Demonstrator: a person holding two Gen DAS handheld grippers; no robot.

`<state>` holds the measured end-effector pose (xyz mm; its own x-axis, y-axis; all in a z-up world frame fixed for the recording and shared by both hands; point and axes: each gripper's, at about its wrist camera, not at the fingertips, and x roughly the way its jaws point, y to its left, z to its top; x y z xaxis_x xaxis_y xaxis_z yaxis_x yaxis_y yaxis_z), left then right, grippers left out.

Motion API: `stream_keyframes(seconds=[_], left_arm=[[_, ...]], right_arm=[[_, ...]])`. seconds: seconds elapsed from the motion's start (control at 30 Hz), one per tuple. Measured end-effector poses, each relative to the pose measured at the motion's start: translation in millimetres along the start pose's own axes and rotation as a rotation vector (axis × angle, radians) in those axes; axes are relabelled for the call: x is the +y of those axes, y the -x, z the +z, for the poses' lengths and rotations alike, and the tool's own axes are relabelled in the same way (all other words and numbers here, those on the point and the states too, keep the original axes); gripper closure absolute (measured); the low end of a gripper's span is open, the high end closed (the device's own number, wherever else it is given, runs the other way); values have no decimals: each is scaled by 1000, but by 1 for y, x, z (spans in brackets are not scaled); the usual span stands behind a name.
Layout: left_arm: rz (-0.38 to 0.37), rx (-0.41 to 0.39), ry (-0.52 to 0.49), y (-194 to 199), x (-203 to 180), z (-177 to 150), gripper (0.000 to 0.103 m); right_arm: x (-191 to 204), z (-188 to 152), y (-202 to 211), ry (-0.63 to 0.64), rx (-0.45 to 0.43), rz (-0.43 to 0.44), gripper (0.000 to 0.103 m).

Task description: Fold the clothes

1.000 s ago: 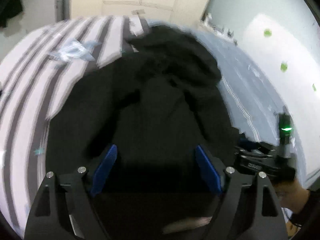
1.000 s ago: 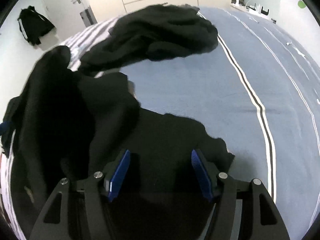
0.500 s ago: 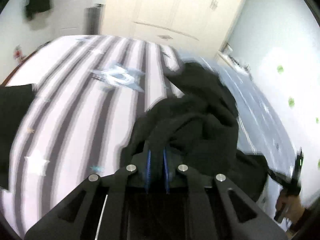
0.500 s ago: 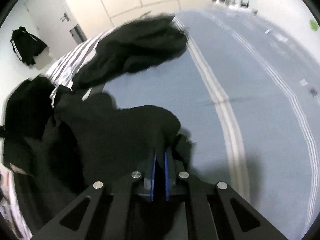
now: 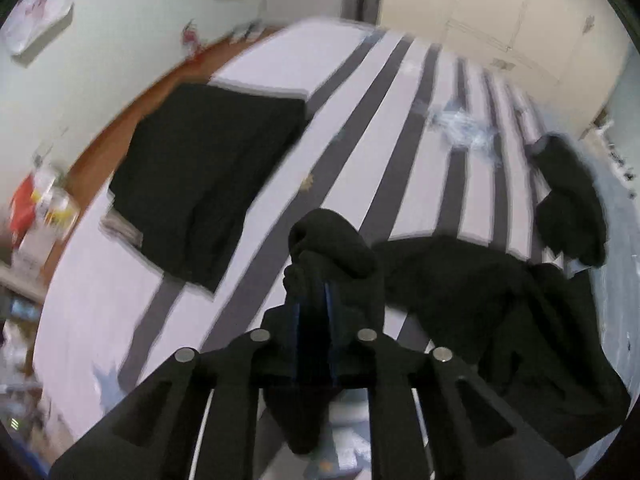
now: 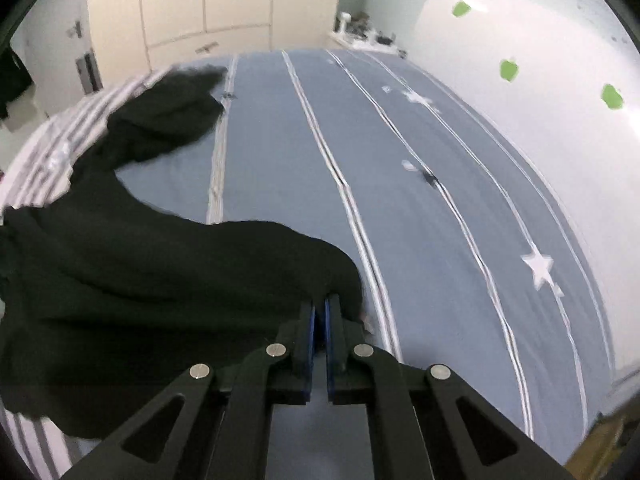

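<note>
Cream wardrobes (image 6: 208,4) line the far wall. A striped bed (image 5: 400,120) stands on a wooden floor (image 5: 120,120).

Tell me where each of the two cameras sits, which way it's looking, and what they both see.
Left wrist: on the left gripper, looking down at the striped bedding and a folded black garment; its jaws, opening slightly, pinch the black garment.
Right wrist: on the right gripper, looking down across the blue bedding towards the wardrobe; its jaws are shut on the garment's edge.
Shared: the same black garment, the wardrobe.
</note>
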<state>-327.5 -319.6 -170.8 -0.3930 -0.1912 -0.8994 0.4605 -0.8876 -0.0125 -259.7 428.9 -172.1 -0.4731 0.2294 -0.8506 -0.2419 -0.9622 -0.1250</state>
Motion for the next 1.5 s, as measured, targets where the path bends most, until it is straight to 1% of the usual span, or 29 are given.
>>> stream_keyframes(seconds=[0.03, 0.07, 0.1, 0.13, 0.2, 0.23, 0.27, 0.3, 0.33, 0.43, 0.5, 0.57, 0.6, 0.67, 0.77, 0.8, 0.87, 0.9, 0.97, 1.0, 1.03, 1.07, 1.1, 1.13, 1.17, 1.23, 1.3, 1.4, 1.5], left_arm=[[-10, -7, 0, 2, -4, -8, 85], [-40, -43, -12, 9, -12, -16, 83], [-82, -82, -26, 17, -21, -22, 75], [-129, -110, -46, 23, -32, -25, 55], [-219, -117, -101, 27, -59, -30, 32], [-262, -108, -124, 25, -73, -31, 32], [-299, -78, -129, 20, -86, -32, 32], [-337, -33, -126, 12, -100, -33, 32], [-363, 9, -113, 3, -111, -34, 32], [-383, 79, -57, -24, -121, -44, 32], [-406, 115, -9, -31, -115, -64, 32], [-430, 151, 39, -38, -109, -84, 32], [-441, 170, 63, -42, -106, -94, 32], [-494, 203, 91, -43, -101, -116, 32], [-552, 221, 52, -40, -112, -146, 32], [-543, 229, 30, -42, -116, -154, 32], [-478, 250, -23, -51, -127, -165, 32], [-460, 269, -35, -58, -130, -170, 32], [-455, 280, -10, -69, -129, -178, 40], [-444, 269, -5, -71, -128, -180, 61], [-433, 261, -12, -72, -128, -181, 94], [-442, 270, -5, -73, -126, -181, 100], [-456, 274, 10, -73, -123, -181, 101], [-462, 269, 18, -72, -121, -180, 101], [-464, 248, 19, -67, -118, -177, 101], [-465, 175, 4, -50, -113, -167, 101], [-460, 88, 13, -27, -103, -145, 101], [-468, -31, 19, 10, -93, -101, 101], [-503, -139, -45, 55, -105, -58, 101]], right_arm=[[0, -7, 0, -5, 16, -1, 92], [1, -12, 0, -13, 30, 9, 86], [6, -15, 2, -17, 28, 21, 78], [13, -16, 5, -17, 13, 35, 70], [28, -12, 15, -5, -36, 64, 61], [39, -7, 20, 2, -66, 91, 55], [51, 0, 23, 9, -95, 125, 50], [65, 8, 24, 16, -115, 161, 41], [81, 16, 21, 26, -118, 200, 39], [138, 44, 3, 70, -106, 314, 39], [188, 61, -11, 116, -93, 400, 39], [232, 71, -22, 149, -67, 478, 39], [256, 74, -25, 180, -58, 521, 39], [300, 71, -25, 258, -47, 597, 39], [361, 60, -19, 377, -24, 688, 39], [378, 55, -19, 415, -11, 699, 39], [406, 46, -19, 480, 5, 700, 39], [416, 42, -21, 504, 17, 690, 39], [433, 36, -29, 540, 42, 670, 39], [439, 35, -33, 552, 51, 655, 37], [444, 34, -38, 566, 60, 639, 39], [449, 34, -43, 579, 69, 623, 41], [452, 34, -46, 591, 71, 608, 56], [454, 35, -48, 602, 68, 594, 84], [453, 39, -52, 597, 73, 590, 94], [444, 51, -58, 545, 85, 604, 97], [425, 68, -55, 459, 60, 619, 97], [382, 99, -40, 343, -21, 606, 98], [328, 131, -13, 217, -113, 574, 98]])
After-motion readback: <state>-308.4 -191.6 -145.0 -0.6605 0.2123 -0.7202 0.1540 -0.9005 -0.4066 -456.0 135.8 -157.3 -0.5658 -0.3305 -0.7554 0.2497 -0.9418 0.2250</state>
